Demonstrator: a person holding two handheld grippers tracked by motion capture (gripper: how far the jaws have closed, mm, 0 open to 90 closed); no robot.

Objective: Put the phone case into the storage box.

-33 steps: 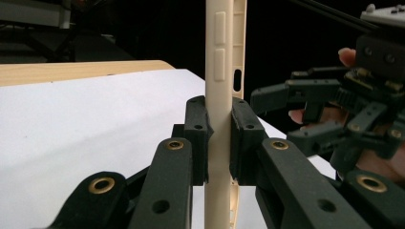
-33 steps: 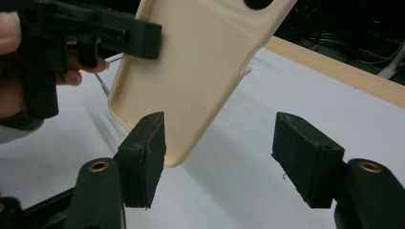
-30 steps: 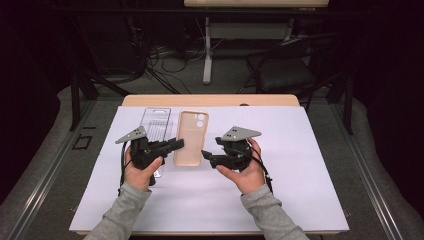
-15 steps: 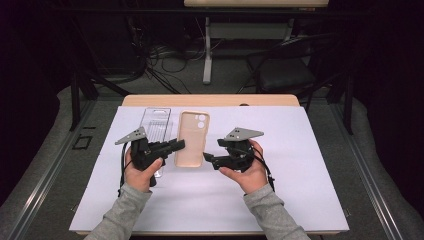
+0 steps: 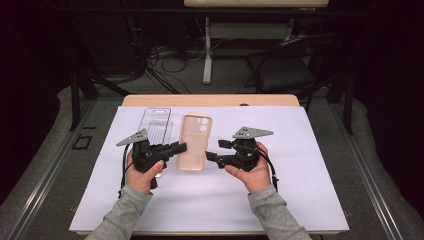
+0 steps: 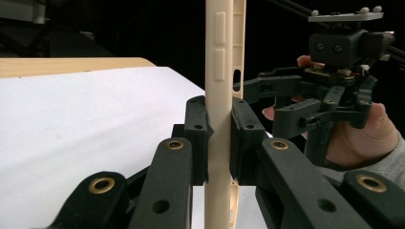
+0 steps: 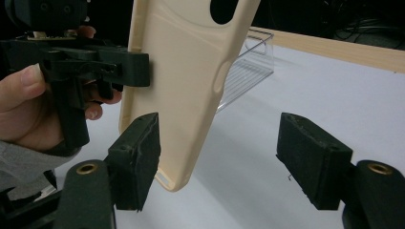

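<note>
A beige phone case (image 5: 194,140) is held just above the white sheet, its camera cutout pointing away from me. My left gripper (image 5: 180,147) is shut on its left long edge; in the left gripper view the pads (image 6: 197,138) clamp the case's side wall (image 6: 219,71). My right gripper (image 5: 216,151) stands open at the case's right edge near its lower end. In the right gripper view the case's lower corner (image 7: 186,86) hangs by the left pad (image 7: 138,157), apart from the right pad (image 7: 313,162). The left gripper (image 7: 136,69) grips the far edge there.
A clear plastic package tray (image 5: 155,125) lies flat on the sheet behind my left gripper. The white sheet (image 5: 300,165) covers a wooden table (image 5: 210,100). Beyond the table lie a dark floor, cables and table legs.
The right gripper has shifted slightly to the right beside the case. The left gripper and the case have stayed in place.
</note>
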